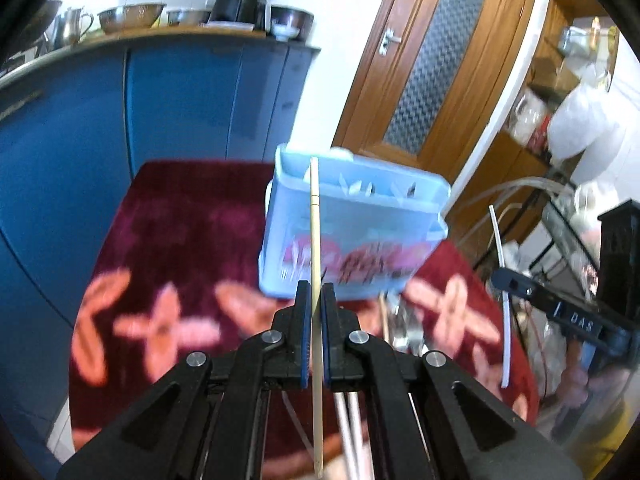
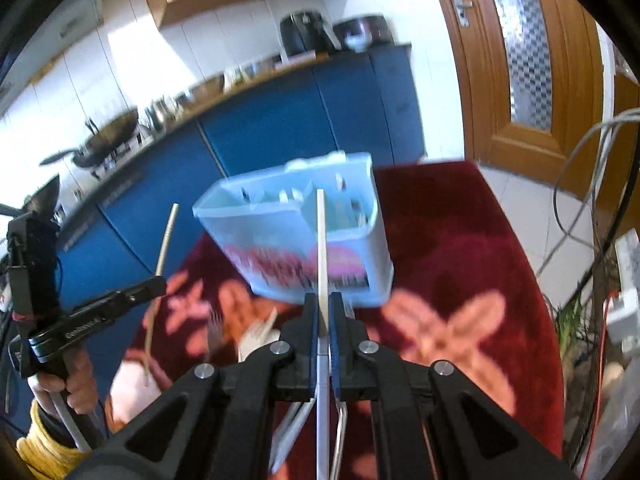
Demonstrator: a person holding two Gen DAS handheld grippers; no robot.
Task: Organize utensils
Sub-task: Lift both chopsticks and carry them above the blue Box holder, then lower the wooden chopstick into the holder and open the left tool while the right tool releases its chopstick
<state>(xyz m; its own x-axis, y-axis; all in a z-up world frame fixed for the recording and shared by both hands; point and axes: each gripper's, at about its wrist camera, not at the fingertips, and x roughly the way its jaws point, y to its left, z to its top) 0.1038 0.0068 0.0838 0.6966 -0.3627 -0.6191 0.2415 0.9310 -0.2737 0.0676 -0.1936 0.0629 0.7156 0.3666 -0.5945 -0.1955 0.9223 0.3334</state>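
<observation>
The left gripper (image 1: 316,300) is clamped on a bamboo chopstick (image 1: 315,220), whose long axis runs straight away from the camera, its far tip reaching up in front of the light blue utensil holder (image 1: 360,232) and its near end passing back under the gripper body. The right gripper (image 2: 324,312) is pinched tight on a white chopstick (image 2: 321,240), which likewise lies along the fingers and points toward the holder (image 2: 280,236), its tip over the holder's open top as the right wrist view has it. The holder stands on a dark red cloth with pink flowers (image 1: 180,240), its divided compartments open upward. Both grippers tilt downward toward the holder, side by side; each shows in the other's view, and a hand (image 2: 76,384) wraps the left handle. More utensils (image 2: 260,336) lie blurred on the cloth below.
</observation>
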